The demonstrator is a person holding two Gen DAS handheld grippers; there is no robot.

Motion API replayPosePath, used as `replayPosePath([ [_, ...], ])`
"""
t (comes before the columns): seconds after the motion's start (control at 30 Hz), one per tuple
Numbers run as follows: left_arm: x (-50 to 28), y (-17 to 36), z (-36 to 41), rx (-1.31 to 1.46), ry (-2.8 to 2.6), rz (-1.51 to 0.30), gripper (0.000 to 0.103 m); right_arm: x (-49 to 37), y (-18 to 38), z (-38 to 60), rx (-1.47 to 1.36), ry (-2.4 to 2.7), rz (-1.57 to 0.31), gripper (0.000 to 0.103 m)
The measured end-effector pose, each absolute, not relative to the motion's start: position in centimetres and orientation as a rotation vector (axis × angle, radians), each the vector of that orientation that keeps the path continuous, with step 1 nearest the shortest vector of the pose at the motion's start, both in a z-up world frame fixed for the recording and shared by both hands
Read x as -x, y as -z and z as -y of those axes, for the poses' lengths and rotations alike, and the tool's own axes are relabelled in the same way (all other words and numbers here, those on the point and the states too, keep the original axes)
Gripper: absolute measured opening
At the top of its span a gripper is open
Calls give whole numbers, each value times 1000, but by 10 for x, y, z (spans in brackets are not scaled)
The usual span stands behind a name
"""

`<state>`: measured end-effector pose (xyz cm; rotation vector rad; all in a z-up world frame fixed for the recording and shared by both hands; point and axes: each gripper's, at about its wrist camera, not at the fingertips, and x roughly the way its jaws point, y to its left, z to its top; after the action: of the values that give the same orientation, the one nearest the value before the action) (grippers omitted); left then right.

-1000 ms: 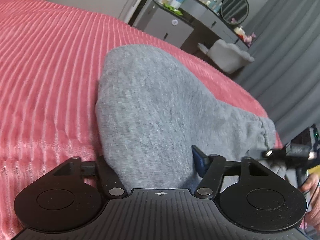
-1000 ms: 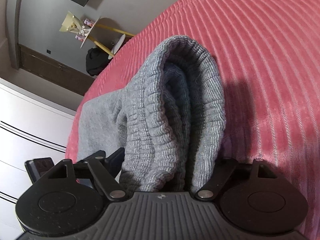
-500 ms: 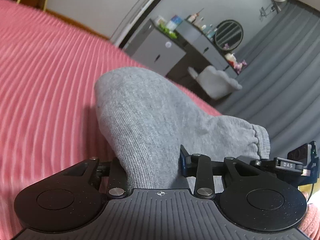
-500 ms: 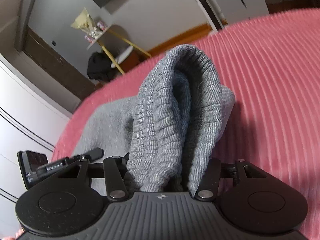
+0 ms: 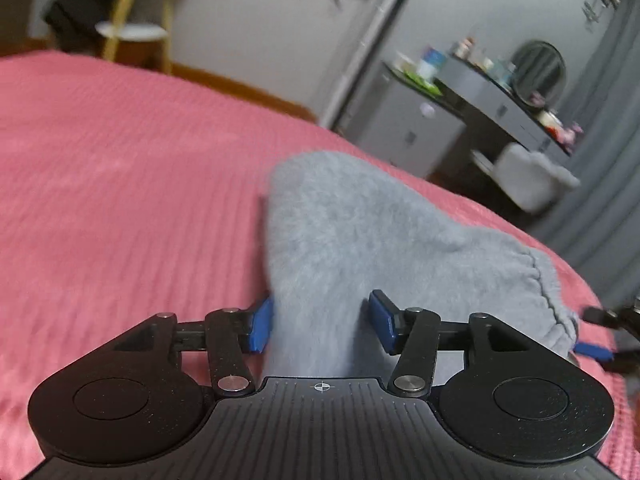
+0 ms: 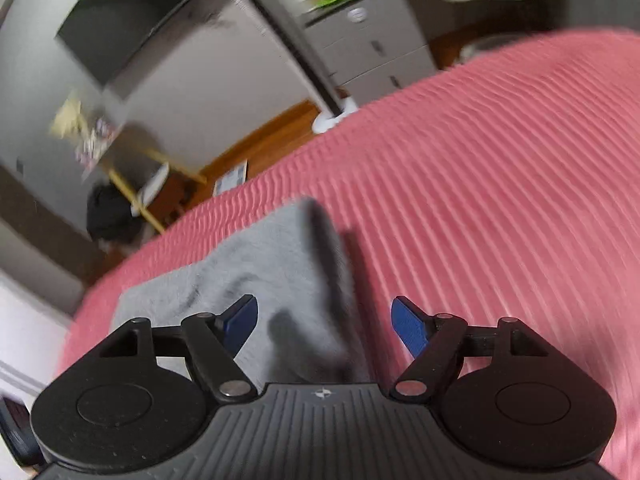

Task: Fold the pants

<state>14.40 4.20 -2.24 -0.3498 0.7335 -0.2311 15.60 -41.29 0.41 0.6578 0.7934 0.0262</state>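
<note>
Grey pants lie folded on the pink ribbed bedspread. My left gripper has its jaws opening; the grey cloth still rises between its blue pads, touching them loosely at most. In the right wrist view the pants lie flat on the bedspread. My right gripper hangs above their right edge, its jaws opening wide with no cloth pinched between them. The elastic hem shows at the right, near the other gripper's tip.
Beyond the bed stand a grey dresser with a round mirror, a white stool, grey curtains, a yellow-legged side table and a black bag. Bedspread stretches to the left and right of the pants.
Both grippers squeezed the cloth, then spread their jaws. The right one let go of the ribbed waistband, which dropped flat. Both views have lifted and tilted up toward the room.
</note>
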Motion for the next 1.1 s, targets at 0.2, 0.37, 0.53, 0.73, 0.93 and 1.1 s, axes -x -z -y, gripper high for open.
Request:
replayPosePath([
  [0.2, -83, 15, -45, 583, 272, -742, 57, -102, 11, 399, -885, -79, -720, 66],
  [0.37, -81, 21, -50, 711, 271, -787, 57, -93, -3, 397, -939, -31, -618, 49],
  [0.53, -83, 40, -44, 759, 291, -863, 56, -113, 5, 382, -949, -46, -706, 50],
  [0.73, -106, 60, -51, 831, 185, -864, 58, -139, 33, 371, -1029, 18, -683, 49],
  [0.93, -102, 71, -66, 863, 176, -812, 40, -127, 36, 366, -985, 68, -659, 19],
  [1.1, -94, 66, -78, 857, 185, -779, 23, -76, 26, 365, -1029, 74, -553, 18],
])
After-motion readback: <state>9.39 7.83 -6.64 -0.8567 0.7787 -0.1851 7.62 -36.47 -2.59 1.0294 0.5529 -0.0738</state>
